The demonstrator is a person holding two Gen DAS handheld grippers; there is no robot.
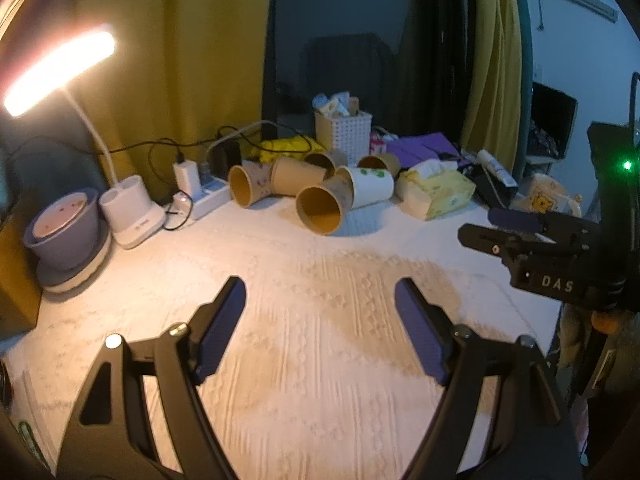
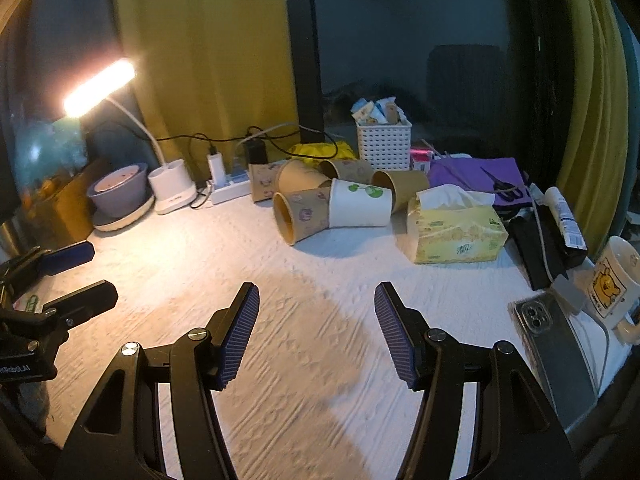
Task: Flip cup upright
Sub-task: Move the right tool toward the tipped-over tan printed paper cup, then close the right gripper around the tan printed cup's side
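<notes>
Several paper cups lie tipped in a cluster toward the far side of the table, ahead of both claws and well apart from them. The nearest, a brown paper cup with purple prints, lies on its side, its long axis running back and right, its mouth facing the near-left. The right claw hangs released and empty, roughly in line with it; the left claw, also spread and empty, sits further left. The right looks slightly better placed.
</notes>
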